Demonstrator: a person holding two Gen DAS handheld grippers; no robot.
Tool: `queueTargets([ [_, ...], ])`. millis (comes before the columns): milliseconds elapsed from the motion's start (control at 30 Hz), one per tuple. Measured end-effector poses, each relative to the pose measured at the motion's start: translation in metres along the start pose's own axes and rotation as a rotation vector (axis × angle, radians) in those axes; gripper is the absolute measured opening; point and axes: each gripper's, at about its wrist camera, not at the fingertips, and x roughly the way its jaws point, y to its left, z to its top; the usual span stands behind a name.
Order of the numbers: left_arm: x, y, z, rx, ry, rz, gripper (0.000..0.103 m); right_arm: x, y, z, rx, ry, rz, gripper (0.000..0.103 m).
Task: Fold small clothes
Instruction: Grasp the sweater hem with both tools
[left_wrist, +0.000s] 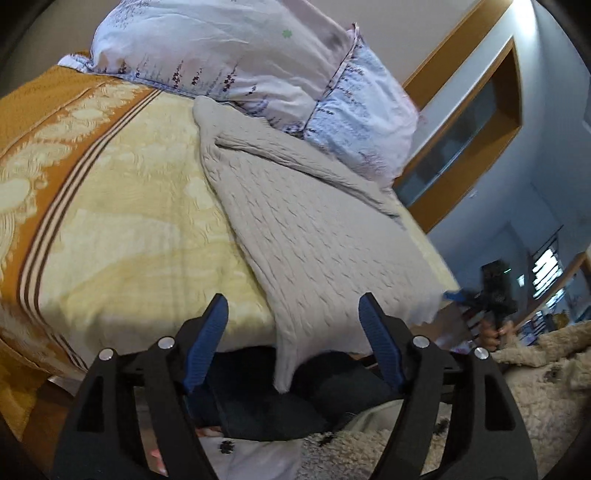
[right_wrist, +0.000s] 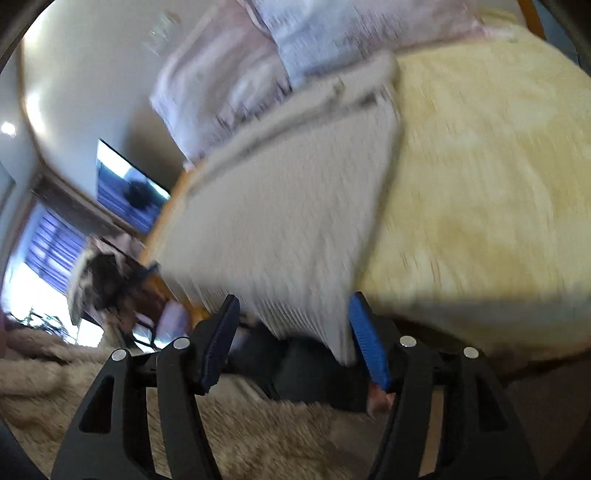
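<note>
Grey knit (left_wrist: 317, 236) lies spread flat on the bed (left_wrist: 122, 206), its near edge hanging off, both tongs, left (left_wrist: 293, 339) and right (right_wrist: 293, 339), gaping with nothing pinched, so folding looks barely started

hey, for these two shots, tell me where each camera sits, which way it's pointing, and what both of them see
Left wrist: sits on the left gripper, looking along its open blue-padded fingers at the grey knit garment on the yellow bedspread, pillows beyond.
Right wrist: sits on the right gripper, open, facing the same garment's overhanging corner; blurred.
Shared: garment, bedspread, pillows; the person's dark trousers and fleecy top at the bottom.
</note>
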Motion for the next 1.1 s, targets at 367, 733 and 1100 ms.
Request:
queueTargets([
  [367, 0.044, 0.007, -0.027, -0.012, 0.157, -0.003, 0.072, 0.046, -0.016, -0.008, 0.076, 0.046, 0.128, 0.052],
  [733, 0.073, 0.012, -0.032, -0.137, 0.208, -0.144, 0.020, 0.042, 0.009, -0.009, -0.030, 0.034, 0.215, 0.010],
  [1100, 0.038, -0.016, -0.001, -0.067, 0.058, -0.247, 0.006, 0.008, 0.046, 0.020, -0.157, -0.182, 0.225, 0.009],
])
